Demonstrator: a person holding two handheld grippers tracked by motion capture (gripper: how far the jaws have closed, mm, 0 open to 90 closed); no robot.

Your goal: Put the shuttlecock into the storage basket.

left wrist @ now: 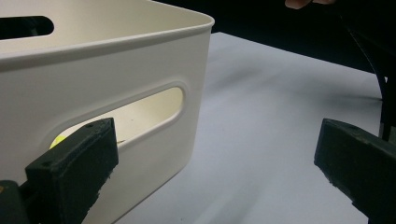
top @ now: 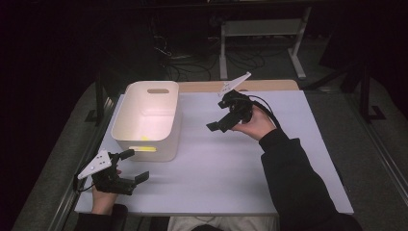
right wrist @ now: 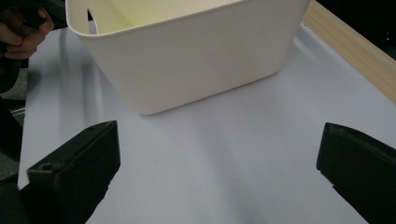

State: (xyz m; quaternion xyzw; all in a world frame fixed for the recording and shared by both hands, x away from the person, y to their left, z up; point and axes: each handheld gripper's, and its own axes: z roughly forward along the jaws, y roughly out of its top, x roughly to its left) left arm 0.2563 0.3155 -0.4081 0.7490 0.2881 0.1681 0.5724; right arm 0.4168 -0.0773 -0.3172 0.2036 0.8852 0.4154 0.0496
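So far we judge the work near its close, or between pieces: both our tools are empty and a small yellow thing (top: 145, 138) already lies inside the cream bin (top: 126, 114), at its near wall. We can make it out from above, and again as a yellow sliver behind the handle slot (left wrist: 140, 114) in the left gripper view; what it is exactly we cannot tell, it is too small and mostly hidden.

Our left gripper (top: 131, 166) sits at the near left corner of the white table (top: 231, 168), just beside the bin's near wall, jaws spread wide with nothing between them. One of its jaws stands close against that wall in the left gripper view, but we cannot say that it touches. Our right gripper (top: 219, 126) is held up over the middle of the table, to the right of the bin and apart from it, aimed toward it, jaws likewise wide apart and bare.

What is left, as we read it, is little: nothing else lies loose on the table to be picked up, so either the hands go back or the bin itself is next.

Counting: one bin with two handle slots, one yellow thing in it, two grippers, two hands, one table.
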